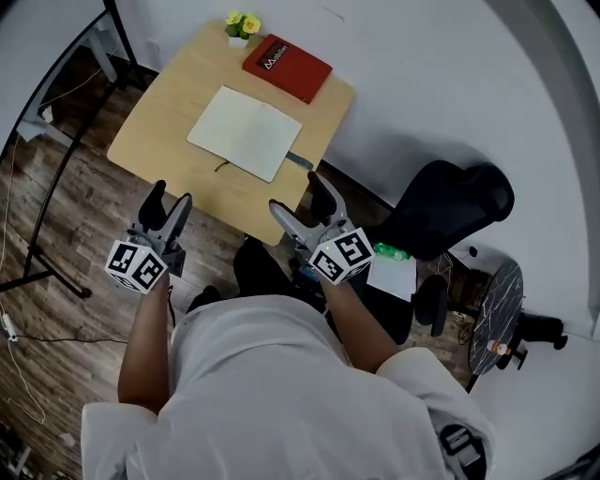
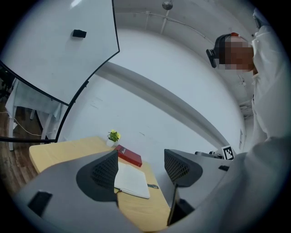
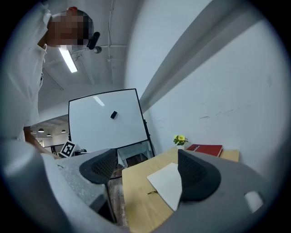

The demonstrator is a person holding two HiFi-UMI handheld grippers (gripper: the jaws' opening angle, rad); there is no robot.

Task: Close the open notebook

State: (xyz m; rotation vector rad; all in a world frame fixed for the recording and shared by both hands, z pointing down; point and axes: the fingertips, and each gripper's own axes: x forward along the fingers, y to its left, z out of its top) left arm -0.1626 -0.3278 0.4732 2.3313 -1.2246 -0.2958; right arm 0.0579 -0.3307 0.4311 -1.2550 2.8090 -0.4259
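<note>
While the notebook lies open mid-table at 12 o'clock, left gripper and right gripper hover short of it, both wide, empty, probably staged to approach.

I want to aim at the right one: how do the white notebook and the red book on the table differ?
The notebook lies open with blank pale pages up; the red book is closed, showing a red cover with white print. The notebook sits mid-table; the red book lies at the far edge beside the flower pot. The open notebook covers more surface than the red book. Both lie flat on the wooden table.
</note>
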